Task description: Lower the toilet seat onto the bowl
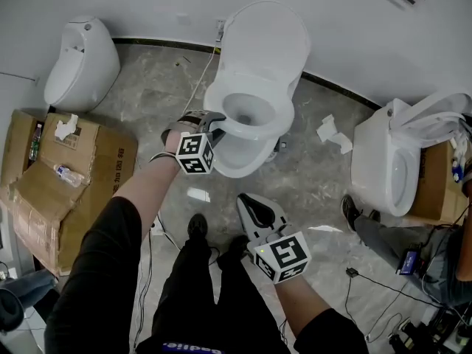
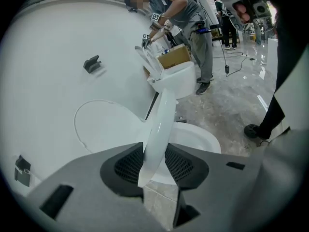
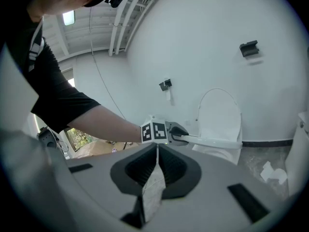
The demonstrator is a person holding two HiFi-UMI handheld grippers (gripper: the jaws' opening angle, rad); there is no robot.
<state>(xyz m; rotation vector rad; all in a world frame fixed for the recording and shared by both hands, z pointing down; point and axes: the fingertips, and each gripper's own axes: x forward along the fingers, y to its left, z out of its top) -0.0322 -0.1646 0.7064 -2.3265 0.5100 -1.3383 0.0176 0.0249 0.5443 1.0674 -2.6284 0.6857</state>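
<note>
Nearly done: left gripper [image 1: 212, 124] clasps the toilet seat [image 2: 161, 120] just above the bowl [image 1: 236, 157]. Settle it gently; right gripper [image 1: 249, 203] closed, empty.

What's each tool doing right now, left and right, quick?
Left tool: closed on the rim of the white plastic toilet seat.
Right tool: closed, holding nothing.

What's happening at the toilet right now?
A person has the front rim of the toilet seat clamped in the left tool. The seat is nearly level, just over the bowl, and the lid stands upright against the wall. The right tool is shut and empty, hanging back near the person's legs.
</note>
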